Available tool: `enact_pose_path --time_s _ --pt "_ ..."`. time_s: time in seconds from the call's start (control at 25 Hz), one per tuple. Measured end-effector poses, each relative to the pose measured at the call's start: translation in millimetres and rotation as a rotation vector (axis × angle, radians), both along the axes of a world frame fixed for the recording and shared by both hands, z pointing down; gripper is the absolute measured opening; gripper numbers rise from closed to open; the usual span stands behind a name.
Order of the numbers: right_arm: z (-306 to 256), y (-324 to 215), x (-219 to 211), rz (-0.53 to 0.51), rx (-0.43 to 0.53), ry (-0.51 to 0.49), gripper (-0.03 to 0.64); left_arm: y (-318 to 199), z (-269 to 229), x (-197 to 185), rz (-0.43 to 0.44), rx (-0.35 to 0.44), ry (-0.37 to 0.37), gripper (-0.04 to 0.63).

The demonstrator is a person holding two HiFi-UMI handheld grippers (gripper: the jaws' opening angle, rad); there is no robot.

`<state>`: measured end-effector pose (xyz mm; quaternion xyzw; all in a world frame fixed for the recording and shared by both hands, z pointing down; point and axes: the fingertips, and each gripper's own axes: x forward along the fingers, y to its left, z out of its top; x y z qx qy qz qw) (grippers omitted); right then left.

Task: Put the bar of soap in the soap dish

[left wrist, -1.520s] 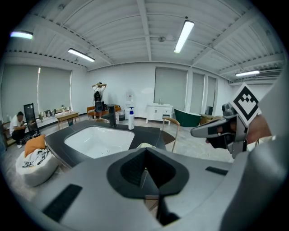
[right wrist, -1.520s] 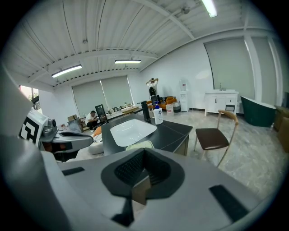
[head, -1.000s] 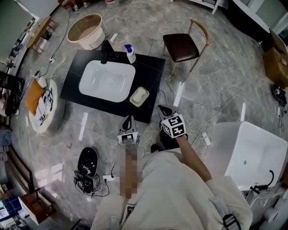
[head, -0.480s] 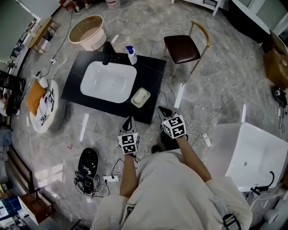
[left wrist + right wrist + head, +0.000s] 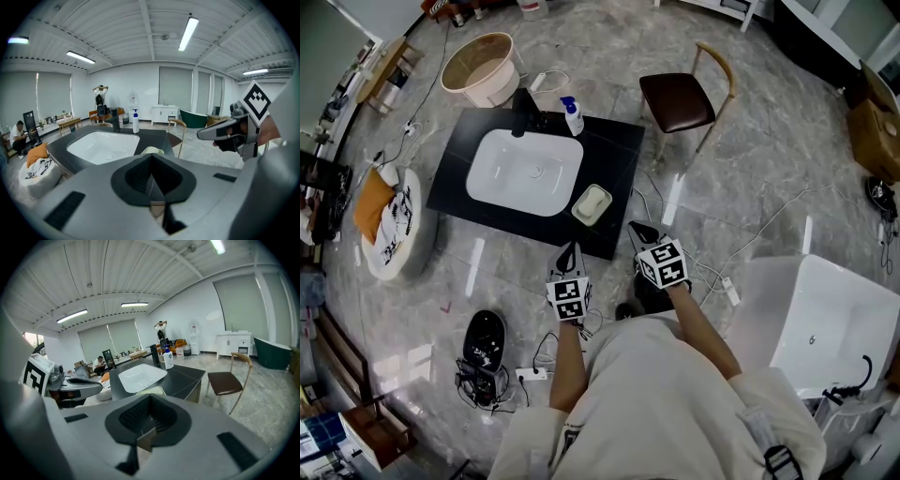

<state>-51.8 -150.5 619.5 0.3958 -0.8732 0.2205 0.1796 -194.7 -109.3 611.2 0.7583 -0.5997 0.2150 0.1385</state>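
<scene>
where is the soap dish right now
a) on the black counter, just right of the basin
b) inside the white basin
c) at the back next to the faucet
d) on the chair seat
a: the head view shows the soap dish on the black counter just right of the white basin, toward the edge nearest the person; only the pump bottle stands back by the faucet.

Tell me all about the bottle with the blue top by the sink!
The bottle is white and looks like plastic, with a blue pump head on top. It stands upright on the black counter, near the back edge. It is behind the white sink and just right of the black tap, apart from it. Only the counter touches it.
</scene>
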Motion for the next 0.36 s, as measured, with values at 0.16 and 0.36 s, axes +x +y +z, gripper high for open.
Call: enact_pose_path --time_s 0.16,0.36 --pt "-0.8 -2.0 2.9 0.008 0.002 0.003 0.003 -1.4 0.1 0.8 -0.004 0.001 -0.002 0.005" --pt "-1.8 -4.9 4.9 0.016 0.004 0.003 0.005 -3.7 -1.2 3.6 0.004 -0.001 0.010 0.005"
